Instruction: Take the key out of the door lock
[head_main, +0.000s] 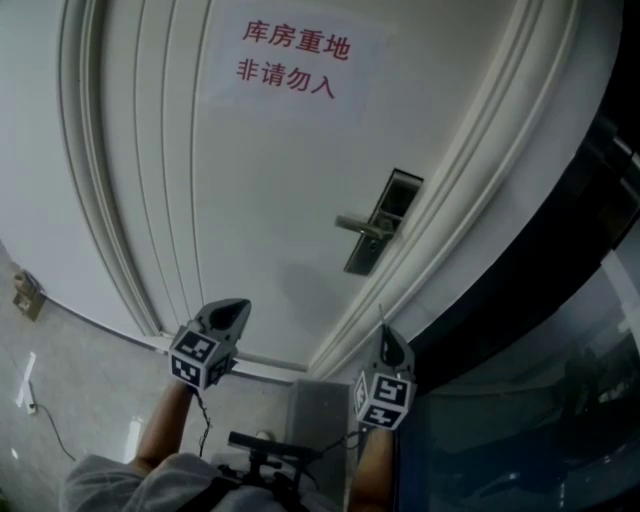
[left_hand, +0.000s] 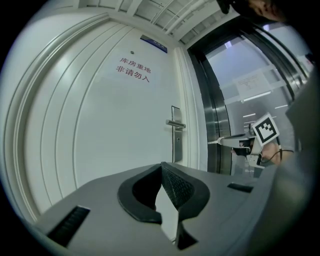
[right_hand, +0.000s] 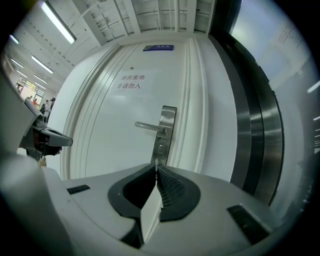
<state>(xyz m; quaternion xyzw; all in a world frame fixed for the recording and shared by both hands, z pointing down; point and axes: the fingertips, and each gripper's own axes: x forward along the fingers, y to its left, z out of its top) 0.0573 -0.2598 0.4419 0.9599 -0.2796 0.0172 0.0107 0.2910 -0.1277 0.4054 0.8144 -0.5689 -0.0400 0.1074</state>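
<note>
A white door (head_main: 250, 200) carries a steel lock plate (head_main: 385, 222) with a lever handle (head_main: 358, 226). The round keyhole (right_hand: 160, 148) sits below the handle with nothing sticking out of it. My right gripper (head_main: 381, 322) hangs well short of the door, jaws shut, and a thin metal sliver that looks like the key (right_hand: 156, 161) pokes up from between their tips. It appears in the head view as a fine spike (head_main: 380, 312). My left gripper (head_main: 238, 306) is level with it to the left, shut and empty (left_hand: 161, 165).
A paper sign with red characters (head_main: 290, 60) is stuck high on the door. A dark metal and glass frame (head_main: 560, 300) runs along the right. Grey floor tiles at the left hold a small door stop (head_main: 27, 295) and a white cable (head_main: 28, 385).
</note>
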